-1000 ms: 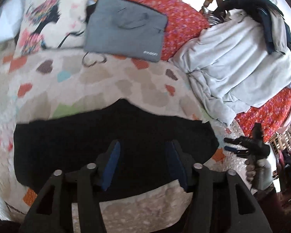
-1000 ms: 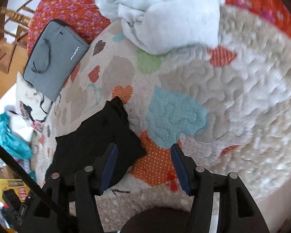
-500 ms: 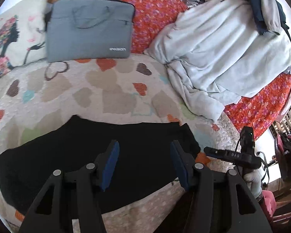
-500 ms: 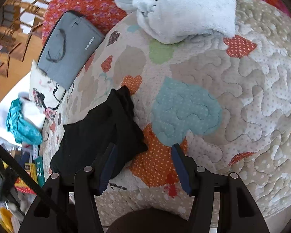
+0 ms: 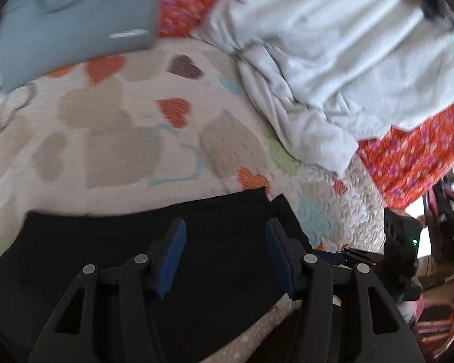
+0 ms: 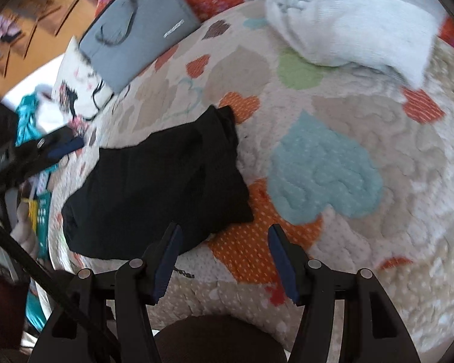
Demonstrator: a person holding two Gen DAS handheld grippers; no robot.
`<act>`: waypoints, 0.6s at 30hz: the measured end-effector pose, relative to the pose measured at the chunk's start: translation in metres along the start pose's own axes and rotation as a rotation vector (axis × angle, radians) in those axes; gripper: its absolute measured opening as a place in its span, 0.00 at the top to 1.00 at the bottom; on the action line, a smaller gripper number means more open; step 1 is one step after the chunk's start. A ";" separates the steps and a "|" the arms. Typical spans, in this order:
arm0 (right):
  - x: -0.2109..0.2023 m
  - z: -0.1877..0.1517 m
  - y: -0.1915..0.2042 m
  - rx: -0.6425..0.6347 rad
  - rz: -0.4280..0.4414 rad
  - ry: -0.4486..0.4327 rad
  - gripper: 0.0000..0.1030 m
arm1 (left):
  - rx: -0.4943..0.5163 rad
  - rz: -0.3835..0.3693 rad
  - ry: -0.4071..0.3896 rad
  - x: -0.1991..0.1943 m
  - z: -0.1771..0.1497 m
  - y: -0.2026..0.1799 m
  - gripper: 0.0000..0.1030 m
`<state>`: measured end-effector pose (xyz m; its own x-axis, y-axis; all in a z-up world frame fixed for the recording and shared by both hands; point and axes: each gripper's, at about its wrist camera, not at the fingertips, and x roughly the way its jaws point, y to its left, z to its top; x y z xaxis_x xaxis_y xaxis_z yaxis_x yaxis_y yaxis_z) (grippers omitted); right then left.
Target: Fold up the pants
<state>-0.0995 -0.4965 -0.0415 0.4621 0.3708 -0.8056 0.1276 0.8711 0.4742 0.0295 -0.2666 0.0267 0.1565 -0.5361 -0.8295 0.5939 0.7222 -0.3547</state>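
Covering most of both views, a heart-patterned quilt (image 6: 363,139) is seen, with a pale blanket heap (image 5: 333,60) at 1 o'clock and a grey laptop bag (image 6: 139,30) at 11 o'clock. Black pants (image 6: 154,187), folded, are laid flat on the quilt, at 9 o'clock from the right gripper (image 6: 224,254) and directly under the left gripper (image 5: 224,254). Both grippers' jaws are spread wide; nothing is held between the 2 blue pads of either.
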 end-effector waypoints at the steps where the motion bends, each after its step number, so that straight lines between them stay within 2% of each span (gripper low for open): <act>1: 0.005 0.003 0.004 -0.020 -0.006 0.010 0.38 | 0.028 -0.010 0.029 0.015 0.005 -0.008 0.48; 7: 0.028 0.018 0.016 -0.105 0.012 0.052 0.36 | 0.139 -0.048 0.147 0.089 0.027 -0.037 0.48; 11: 0.038 0.025 0.017 -0.148 0.033 0.067 0.36 | 0.174 -0.078 0.211 0.126 0.038 -0.043 0.48; 17: 0.052 0.035 0.026 -0.219 0.044 0.088 0.36 | 0.256 -0.083 0.254 0.144 0.031 -0.046 0.44; 18: 0.054 0.037 0.027 -0.228 0.045 0.090 0.36 | 0.272 -0.068 0.255 0.143 0.030 -0.046 0.57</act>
<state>-0.0389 -0.4643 -0.0589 0.3815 0.4290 -0.8188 -0.0971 0.8995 0.4261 0.0485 -0.3896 -0.0622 -0.0715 -0.4275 -0.9012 0.7894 0.5280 -0.3132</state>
